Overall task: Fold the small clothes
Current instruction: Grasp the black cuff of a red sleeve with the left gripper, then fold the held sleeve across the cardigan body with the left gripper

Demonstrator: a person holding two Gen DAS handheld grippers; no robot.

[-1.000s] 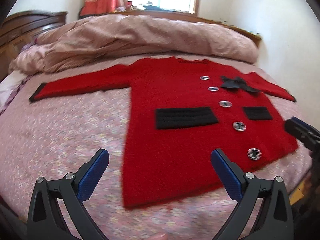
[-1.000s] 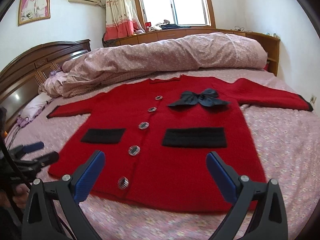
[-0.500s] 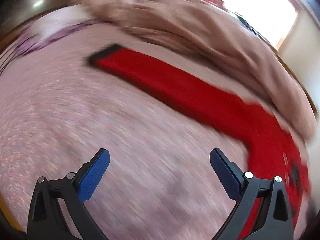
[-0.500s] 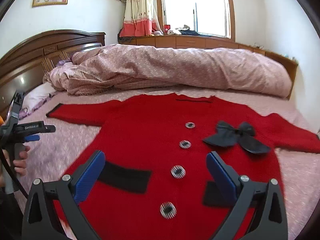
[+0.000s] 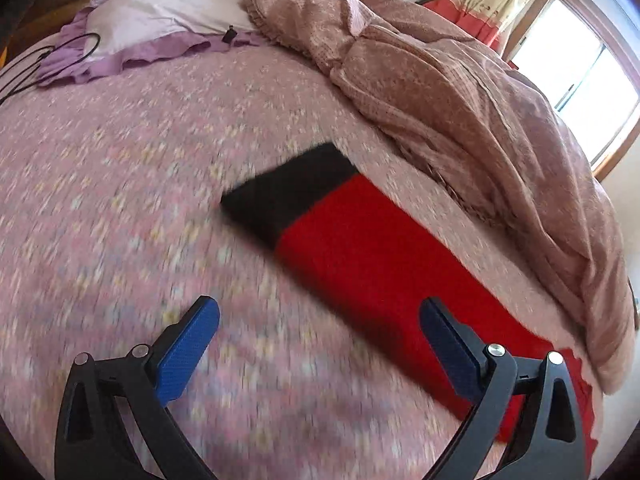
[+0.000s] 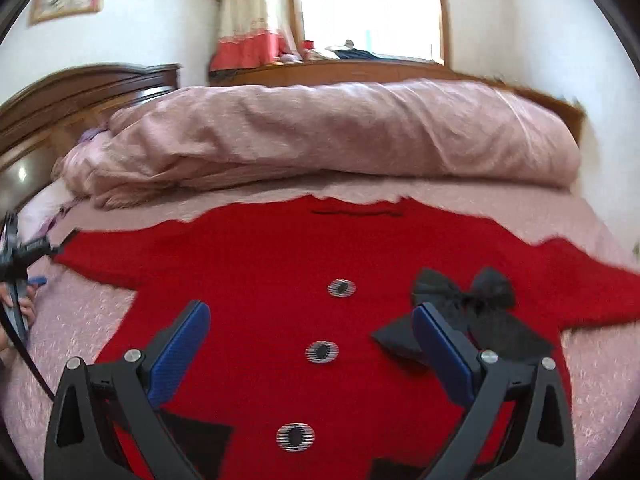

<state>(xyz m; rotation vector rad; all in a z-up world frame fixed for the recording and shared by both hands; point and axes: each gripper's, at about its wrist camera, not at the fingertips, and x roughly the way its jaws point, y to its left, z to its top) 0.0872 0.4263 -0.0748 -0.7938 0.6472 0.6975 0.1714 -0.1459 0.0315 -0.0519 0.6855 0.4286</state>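
A small red knitted cardigan (image 6: pixel 280 264) lies flat, front up, on the pink bedspread (image 6: pixel 88 320). It has striped buttons (image 6: pixel 341 288) down the middle and a black bow (image 6: pixel 468 300) at the right. My right gripper (image 6: pixel 308 320) hovers open above its chest. In the left wrist view the cardigan's left sleeve (image 5: pixel 380 264) stretches out with its black cuff (image 5: pixel 292 192) ahead. My left gripper (image 5: pixel 316 320) is open just short of the cuff, with nothing between its fingers. The left gripper (image 6: pixel 20 252) also shows at the far left of the right wrist view, held by a hand.
A rolled pink quilt (image 6: pixel 340 136) lies across the far side of the bed, close behind the sleeve (image 5: pixel 460 92). A lilac pillow (image 5: pixel 160 24) with a black cable (image 5: pixel 48 64) sits at the head. A wooden headboard (image 6: pixel 72 96) and a window (image 6: pixel 368 4) lie beyond.
My left gripper has swung left from the cardigan's body to the left sleeve and closed in on the black cuff. My right gripper has moved forward and lower over the chest.
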